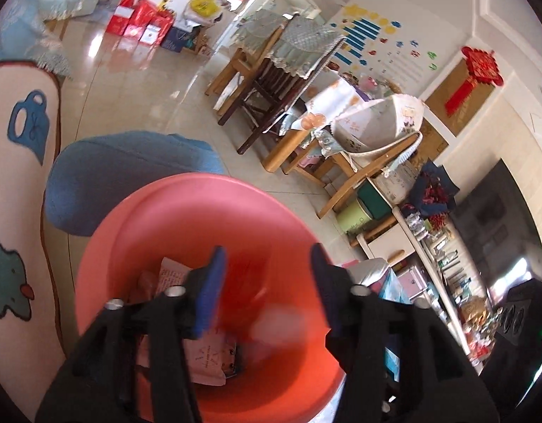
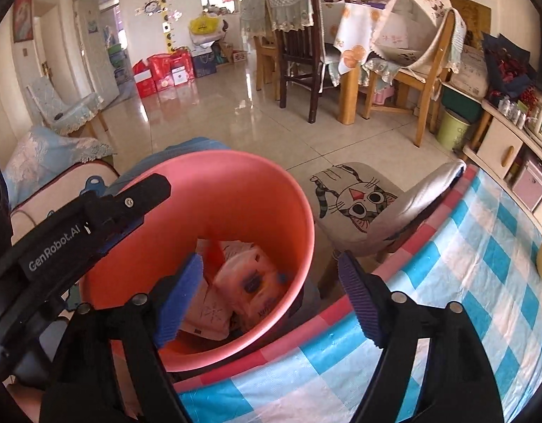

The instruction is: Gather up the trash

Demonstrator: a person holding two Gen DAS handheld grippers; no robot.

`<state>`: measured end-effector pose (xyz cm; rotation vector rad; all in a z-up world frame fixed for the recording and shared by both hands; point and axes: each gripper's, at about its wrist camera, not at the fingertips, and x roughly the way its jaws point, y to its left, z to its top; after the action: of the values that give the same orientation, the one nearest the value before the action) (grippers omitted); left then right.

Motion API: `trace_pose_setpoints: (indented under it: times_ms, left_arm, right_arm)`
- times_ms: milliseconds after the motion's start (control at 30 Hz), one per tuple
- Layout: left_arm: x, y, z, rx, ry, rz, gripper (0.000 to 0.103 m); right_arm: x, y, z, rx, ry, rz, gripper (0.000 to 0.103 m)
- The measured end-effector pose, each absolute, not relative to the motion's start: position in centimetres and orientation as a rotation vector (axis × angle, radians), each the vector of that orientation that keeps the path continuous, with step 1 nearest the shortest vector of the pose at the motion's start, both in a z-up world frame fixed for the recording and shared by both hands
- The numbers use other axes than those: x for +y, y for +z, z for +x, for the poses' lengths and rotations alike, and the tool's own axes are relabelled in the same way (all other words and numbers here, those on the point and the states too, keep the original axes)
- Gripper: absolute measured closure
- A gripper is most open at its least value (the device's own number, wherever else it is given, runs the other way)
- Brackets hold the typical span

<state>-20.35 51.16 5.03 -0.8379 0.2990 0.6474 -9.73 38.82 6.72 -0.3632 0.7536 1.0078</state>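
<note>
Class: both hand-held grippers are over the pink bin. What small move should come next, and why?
Probably draw both back toward the checked tablecloth for more trash: the left hand-held gripper and right hand-held gripper stand open and empty, and wrappers already lie in the pink bin.

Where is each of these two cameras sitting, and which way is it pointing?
Left wrist view: sits on the left gripper, looking down into the pink bin; its two open blue-padded fingers show, with a blurred red and white thing between them.
Right wrist view: sits on the right gripper, above the checked tablecloth edge, facing the bin; its own open fingers and the left gripper's black body show.
Both share the bin, its wrappers and the dining chairs behind.
</note>
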Motion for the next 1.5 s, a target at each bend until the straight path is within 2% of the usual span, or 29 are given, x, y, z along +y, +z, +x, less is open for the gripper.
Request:
trace_pose_setpoints:
  times_ms: [200, 667, 1167, 1500]
  left_arm:
    - [49.5, 5.9, -19.3, 0.328, 0.658, -0.733, 0.013]
    - [47.1, 6.7, -19.0, 0.318, 0.681, -0.683, 0.007]
    - [37.6, 7.4, -14.2, 0.471, 0.469, -0.409, 0.007]
    - [31.0, 7.3, -12.7, 0.511, 0.368, -0.268, 0.006]
  right_arm:
    - [36.0, 7.3, -9.9, 0.706, 0.919, -0.37, 0.017]
    - [26.6, 9.2, -9.1, 0.688, 0.768, -0.4, 0.014]
    - [16.8, 10.6, -11.4, 0.654, 0.657, -0.489, 0.014]
    - [10.7, 10.5, -11.7, 0.676, 0.583, -0.41, 0.014]
